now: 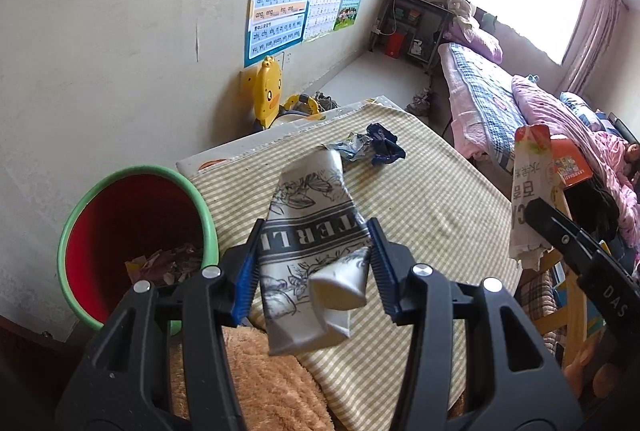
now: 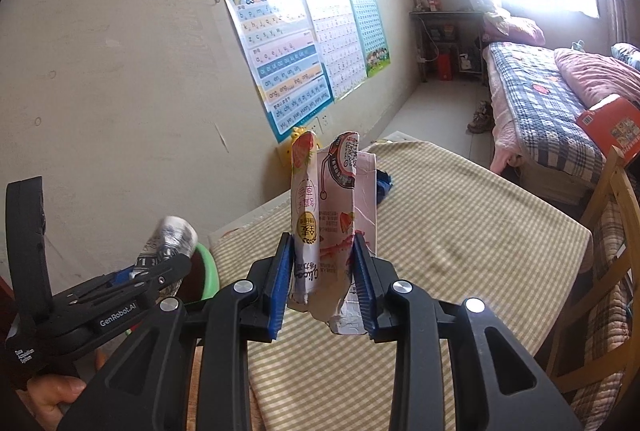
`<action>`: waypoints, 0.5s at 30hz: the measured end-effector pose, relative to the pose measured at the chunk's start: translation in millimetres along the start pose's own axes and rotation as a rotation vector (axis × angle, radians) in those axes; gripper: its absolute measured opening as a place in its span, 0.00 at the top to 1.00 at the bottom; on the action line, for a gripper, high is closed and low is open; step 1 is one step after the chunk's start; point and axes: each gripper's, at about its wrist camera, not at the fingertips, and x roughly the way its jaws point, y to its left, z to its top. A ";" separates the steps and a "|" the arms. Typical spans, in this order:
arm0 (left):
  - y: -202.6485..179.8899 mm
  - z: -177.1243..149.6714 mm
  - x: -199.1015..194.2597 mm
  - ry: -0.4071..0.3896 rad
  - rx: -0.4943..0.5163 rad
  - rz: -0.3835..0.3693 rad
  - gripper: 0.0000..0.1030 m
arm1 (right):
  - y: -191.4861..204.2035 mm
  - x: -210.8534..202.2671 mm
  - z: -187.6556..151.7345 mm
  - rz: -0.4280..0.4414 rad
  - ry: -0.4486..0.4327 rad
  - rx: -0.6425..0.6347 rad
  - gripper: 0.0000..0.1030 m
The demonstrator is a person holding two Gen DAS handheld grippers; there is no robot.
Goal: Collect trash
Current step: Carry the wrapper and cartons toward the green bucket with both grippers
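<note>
My left gripper (image 1: 314, 263) is shut on a crushed white paper cup with black flower print (image 1: 312, 231), held above the table's near left corner, just right of the red bin with a green rim (image 1: 132, 231). My right gripper (image 2: 320, 279) is shut on a flattened pink strawberry milk carton (image 2: 332, 215), held upright above the table. The carton also shows in the left wrist view (image 1: 528, 191). A blue crumpled wrapper (image 1: 384, 145) and a silver-blue wrapper (image 1: 352, 147) lie on the far part of the striped tablecloth (image 1: 432, 207). The cup shows in the right wrist view (image 2: 168, 239).
The bin stands against the wall left of the table and holds paper scraps (image 1: 164, 265). A yellow duck toy (image 1: 268, 91) sits behind the table. A wooden chair (image 2: 612, 231) stands right of the table, a bed (image 2: 540, 103) beyond it. A brown fuzzy cloth (image 1: 260, 383) lies at the near edge.
</note>
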 end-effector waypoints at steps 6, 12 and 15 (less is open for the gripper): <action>12.0 -1.0 -3.9 -0.001 -0.012 0.012 0.54 | 12.1 -0.3 0.4 0.014 -0.002 -0.021 0.71; 29.6 -1.5 -7.9 -0.004 -0.046 0.038 0.54 | 33.8 2.4 2.5 0.052 -0.004 -0.057 0.71; 37.2 -2.7 -10.5 -0.007 -0.055 0.050 0.54 | 44.6 6.4 2.3 0.071 0.006 -0.073 0.71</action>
